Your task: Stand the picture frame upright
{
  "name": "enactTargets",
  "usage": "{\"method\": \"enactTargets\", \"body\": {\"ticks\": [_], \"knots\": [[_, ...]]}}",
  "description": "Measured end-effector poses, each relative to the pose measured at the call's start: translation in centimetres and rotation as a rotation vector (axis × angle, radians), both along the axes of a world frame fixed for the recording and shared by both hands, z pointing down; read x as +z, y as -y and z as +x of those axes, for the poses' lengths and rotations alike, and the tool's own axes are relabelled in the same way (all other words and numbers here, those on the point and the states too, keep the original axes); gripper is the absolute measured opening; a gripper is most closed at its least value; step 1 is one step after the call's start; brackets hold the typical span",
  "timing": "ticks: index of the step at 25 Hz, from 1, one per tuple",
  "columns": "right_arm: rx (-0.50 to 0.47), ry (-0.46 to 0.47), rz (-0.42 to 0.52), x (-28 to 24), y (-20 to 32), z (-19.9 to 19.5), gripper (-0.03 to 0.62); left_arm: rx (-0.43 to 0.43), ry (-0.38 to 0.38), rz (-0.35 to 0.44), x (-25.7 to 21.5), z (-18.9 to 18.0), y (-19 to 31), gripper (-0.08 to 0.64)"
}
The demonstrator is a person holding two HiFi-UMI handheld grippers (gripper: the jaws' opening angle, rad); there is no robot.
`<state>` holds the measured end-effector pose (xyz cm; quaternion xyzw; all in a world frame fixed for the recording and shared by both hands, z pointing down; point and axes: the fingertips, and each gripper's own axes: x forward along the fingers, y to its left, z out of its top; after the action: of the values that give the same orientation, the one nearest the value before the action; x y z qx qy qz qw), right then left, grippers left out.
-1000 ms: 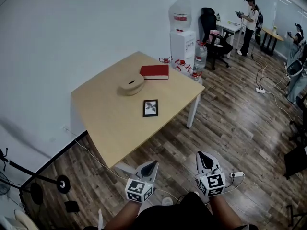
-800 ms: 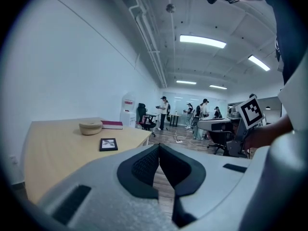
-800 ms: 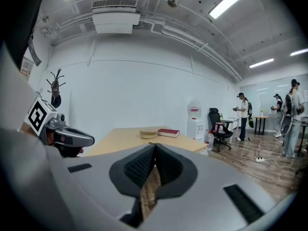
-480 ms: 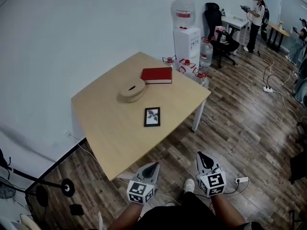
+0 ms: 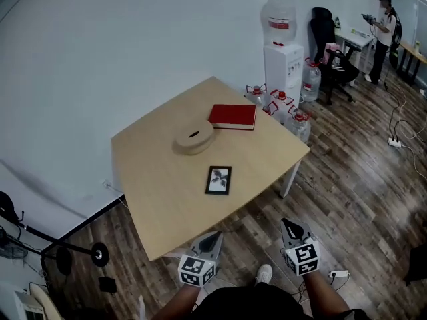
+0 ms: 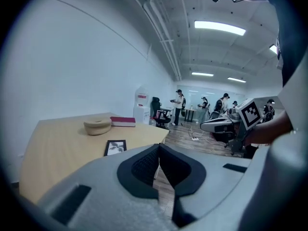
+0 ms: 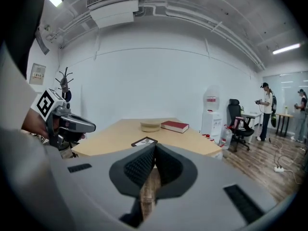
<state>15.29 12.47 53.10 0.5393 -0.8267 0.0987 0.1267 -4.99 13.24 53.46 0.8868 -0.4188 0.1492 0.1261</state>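
A small black picture frame [image 5: 219, 180] lies flat, face up, near the front edge of the light wooden table [image 5: 157, 179]. It also shows in the left gripper view as the frame [image 6: 115, 147] and in the right gripper view as the frame [image 7: 144, 141]. My left gripper [image 5: 212, 240] and right gripper [image 5: 290, 228] hang over the floor, short of the table's near edge and apart from the frame. In its own view the left gripper [image 6: 159, 147] has its jaws together on nothing. The right gripper [image 7: 155, 146] is likewise shut and empty.
A red book [image 5: 233, 116] and a round beige bowl-like dish [image 5: 194, 137] sit at the table's far side. A water dispenser [image 5: 283, 52] with several bottles [image 5: 297, 122] stands beyond the right corner. A black stand base [image 5: 99, 253] and cables lie on the floor at left. People stand far off [image 5: 384, 25].
Both grippers and the view have come nearer to the table; the table and frame sit lower and larger in the picture. The frame lies as before.
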Motion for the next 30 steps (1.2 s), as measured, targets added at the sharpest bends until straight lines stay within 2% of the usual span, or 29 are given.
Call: {"method": "enactTargets", "body": {"ticks": [6, 11, 18, 23, 26, 30], "knots": [[-0.085, 0.022, -0.015, 0.7, 3.8, 0.1, 0.009, -0.074, -0.050, -0.026, 0.1, 1.4, 3.2, 0.006], [-0.133, 0.021, -0.016, 0.7, 7.3, -1.0, 0.009, -0.128, -0.004, -0.046, 1.0, -1.5, 5.5, 0.006], [-0.195, -0.012, 0.000, 0.7, 14.1, -4.2, 0.009, -0.179, -0.014, -0.053, 1.9, -4.3, 12.0, 0.006], [-0.210, -0.009, 0.013, -0.2, 19.0, -7.5, 0.009, -0.191, -0.014, -0.046, 1.4, -7.0, 16.9, 0.006], [-0.201, 0.040, -0.013, 0.2, 22.4, -9.3, 0.009, -0.162, 0.011, -0.035, 1.8, -7.9, 19.7, 0.006], [-0.171, 0.079, -0.045, 1.1, 26.1, -11.1, 0.009, -0.140, 0.035, -0.075, 3.1, -9.0, 23.2, 0.008]]}}
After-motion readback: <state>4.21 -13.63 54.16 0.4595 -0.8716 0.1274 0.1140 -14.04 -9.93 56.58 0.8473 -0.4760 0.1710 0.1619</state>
